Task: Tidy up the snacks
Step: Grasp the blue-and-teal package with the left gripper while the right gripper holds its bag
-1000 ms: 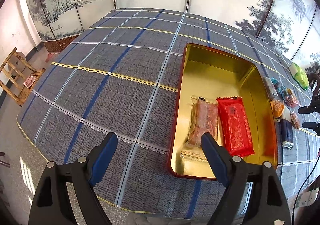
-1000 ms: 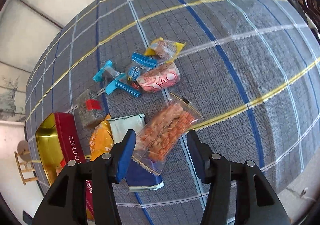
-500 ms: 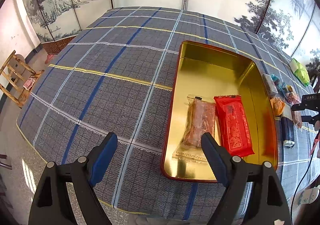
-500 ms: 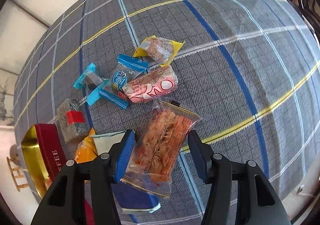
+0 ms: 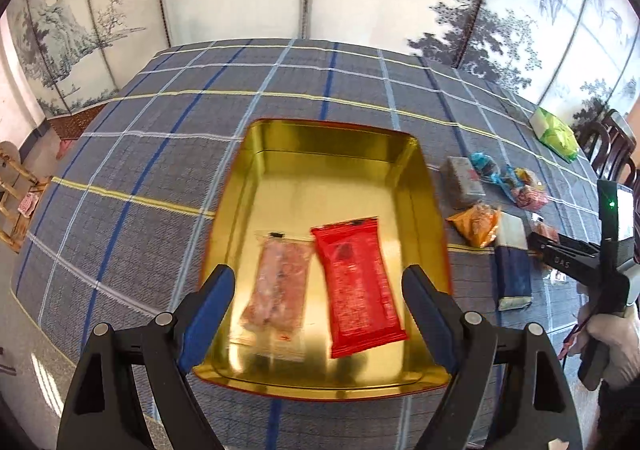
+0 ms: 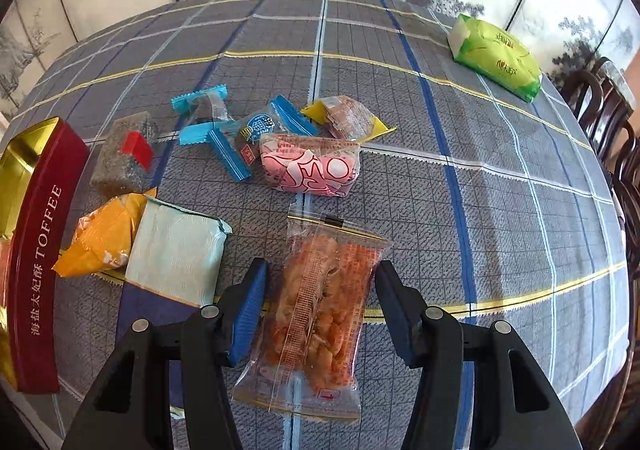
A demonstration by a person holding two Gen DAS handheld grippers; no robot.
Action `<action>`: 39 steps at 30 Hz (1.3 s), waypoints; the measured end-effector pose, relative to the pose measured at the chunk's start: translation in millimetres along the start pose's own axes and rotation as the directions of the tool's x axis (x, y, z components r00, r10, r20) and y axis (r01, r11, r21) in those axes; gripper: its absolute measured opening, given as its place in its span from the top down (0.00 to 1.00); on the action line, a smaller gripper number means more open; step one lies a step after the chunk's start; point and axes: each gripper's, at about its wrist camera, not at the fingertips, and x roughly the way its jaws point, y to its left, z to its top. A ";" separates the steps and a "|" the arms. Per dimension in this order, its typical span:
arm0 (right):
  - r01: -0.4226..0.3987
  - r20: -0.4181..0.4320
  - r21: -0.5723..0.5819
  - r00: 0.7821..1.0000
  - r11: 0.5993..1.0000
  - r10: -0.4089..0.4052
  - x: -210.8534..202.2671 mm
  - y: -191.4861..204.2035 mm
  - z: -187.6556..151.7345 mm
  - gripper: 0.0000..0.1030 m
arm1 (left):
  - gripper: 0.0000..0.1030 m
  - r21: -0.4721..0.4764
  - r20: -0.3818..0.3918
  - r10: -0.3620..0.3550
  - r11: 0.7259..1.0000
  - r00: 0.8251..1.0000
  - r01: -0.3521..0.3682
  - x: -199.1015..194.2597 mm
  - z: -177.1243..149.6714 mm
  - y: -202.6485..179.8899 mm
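A gold tin (image 5: 420, 178) with red outer walls lies on the checked cloth, holding a clear packet of pinkish snack (image 5: 280, 282) and a red packet (image 5: 360, 282). My left gripper (image 5: 318, 290) hangs open over the tin's near end, nothing between its fingers. In the right wrist view a clear packet of orange snack (image 6: 324, 314) lies flat on the cloth, lengthwise between the blue pads of my right gripper (image 6: 320, 290). The jaws straddle it with a gap on each side and do not press it.
Loose snacks lie beyond the right gripper: a pink-white packet (image 6: 312, 166), blue wrappers (image 6: 208, 118), a yellow wrapper (image 6: 348, 116), a grey block (image 6: 128, 154), an orange packet (image 6: 104, 234), a pale packet (image 6: 176, 254). A green pack (image 6: 496, 54) lies far right, by dark chairs (image 6: 612, 122).
The left gripper moved right, so the tin now sits centred between its fingers. The right gripper rolled and sank, so the clear packet now lies straight between its pads.
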 end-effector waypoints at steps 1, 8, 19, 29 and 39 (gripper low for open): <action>-0.030 0.019 0.004 0.999 1.000 0.030 0.2 -3.4 -2.6 0.46 | 0.19 0.023 -0.001 -0.014 1.000 1.000 0.014 1.0 2.0 -12.4; -0.075 0.127 -0.073 0.988 0.995 0.083 -0.5 -17.5 -18.3 0.57 | 0.19 0.150 -0.030 -0.100 0.983 0.995 0.103 16.0 3.4 -90.6; 0.004 0.170 -0.037 0.986 0.999 0.002 15.4 -92.9 4.0 0.58 | 0.20 0.216 -0.163 -0.208 0.946 0.964 0.240 61.3 -5.3 -172.3; -0.023 0.192 0.014 0.981 1.000 0.020 21.6 -128.8 9.0 0.58 | 0.26 0.221 -0.223 -0.185 0.947 0.957 0.235 92.4 -1.2 -203.3; -0.031 0.193 0.019 0.981 0.999 0.027 21.1 -128.7 7.3 0.57 | 0.49 0.244 -0.224 -0.104 0.957 0.969 0.159 116.0 2.0 -215.6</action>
